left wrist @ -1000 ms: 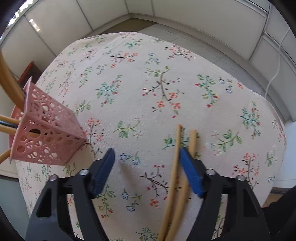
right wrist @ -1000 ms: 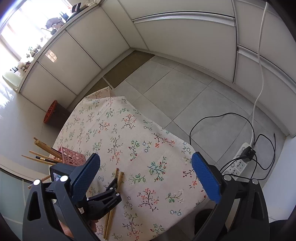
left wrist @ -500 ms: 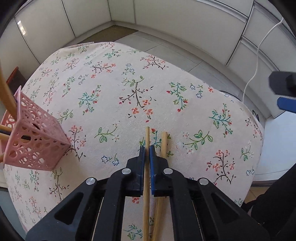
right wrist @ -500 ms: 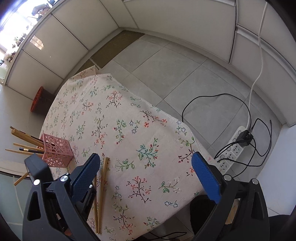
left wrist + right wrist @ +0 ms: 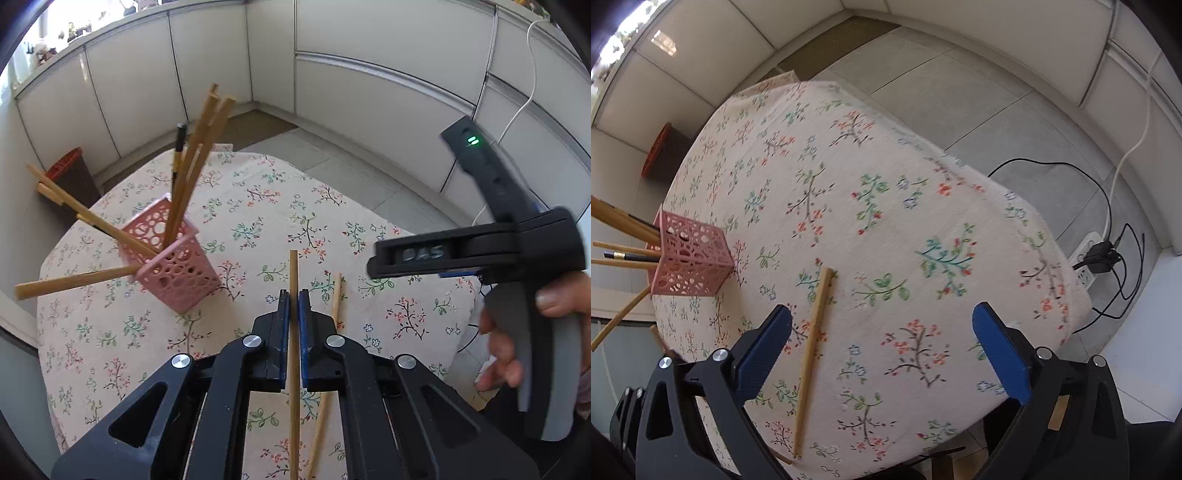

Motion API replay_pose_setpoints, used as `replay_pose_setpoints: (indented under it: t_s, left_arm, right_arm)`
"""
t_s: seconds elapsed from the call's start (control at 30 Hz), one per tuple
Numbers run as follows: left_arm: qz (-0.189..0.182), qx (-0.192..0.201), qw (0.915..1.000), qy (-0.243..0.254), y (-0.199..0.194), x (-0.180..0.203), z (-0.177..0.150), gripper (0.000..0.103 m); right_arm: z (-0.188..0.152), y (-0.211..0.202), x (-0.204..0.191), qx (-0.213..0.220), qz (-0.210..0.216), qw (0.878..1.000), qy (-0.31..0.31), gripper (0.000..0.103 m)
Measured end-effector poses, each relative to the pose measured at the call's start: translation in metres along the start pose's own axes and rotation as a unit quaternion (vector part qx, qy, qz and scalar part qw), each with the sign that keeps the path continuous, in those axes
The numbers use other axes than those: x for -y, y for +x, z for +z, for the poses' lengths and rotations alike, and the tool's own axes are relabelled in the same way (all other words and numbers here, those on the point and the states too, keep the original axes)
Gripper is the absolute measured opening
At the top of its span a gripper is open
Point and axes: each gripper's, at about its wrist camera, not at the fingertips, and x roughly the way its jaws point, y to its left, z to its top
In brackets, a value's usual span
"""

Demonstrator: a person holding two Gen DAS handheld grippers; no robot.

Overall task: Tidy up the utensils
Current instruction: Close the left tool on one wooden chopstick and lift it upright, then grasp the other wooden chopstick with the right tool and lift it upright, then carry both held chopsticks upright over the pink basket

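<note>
wooden chopstick lengthwise along tongs

Two grippers are seen, one pink holder, two loose chopsticks, one power strip; chopsticks stuffed inside can't really be counted.

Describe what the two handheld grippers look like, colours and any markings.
Both are black plastic frames with silver bolts and blue ribbed pads on the fingers. The left gripper and right gripper match. Seen from the left camera, the right one has a grey handle, embossed lettering and a small green light.
</note>
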Motion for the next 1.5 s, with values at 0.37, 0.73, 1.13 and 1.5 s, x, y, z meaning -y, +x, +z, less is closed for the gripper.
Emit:
replay_pose_setpoints:
  t_s: [0.37,0.73,1.13,1.5]
  left_arm:
    - [0.028,0.081,0.9956,-0.036,-0.084,-0.034,-0.032,0.004]
    - [0.016,0.128,0.989,-0.072,-0.114,-0.052,-0.031,0.004]
    - [0.009,0.193,0.972,-0.134,-0.155,-0.062,-0.018,0.004]
    - [0.049,0.233,0.9584,-0.157,-0.19,-0.072,0.012,0.004]
  right_arm:
    - [-0.022,0.055,-0.063,-0.028,-0.06,0.997,-0.024,0.012]
    - [-0.032,-0.016,-0.047,0.05,0.029,0.998,-0.04,0.007]
    - [-0.054,-0.149,-0.039,0.198,0.11,0.965,-0.135,0.007]
    - [-0.032,-0.263,-0.071,0.295,0.195,0.921,-0.164,0.008]
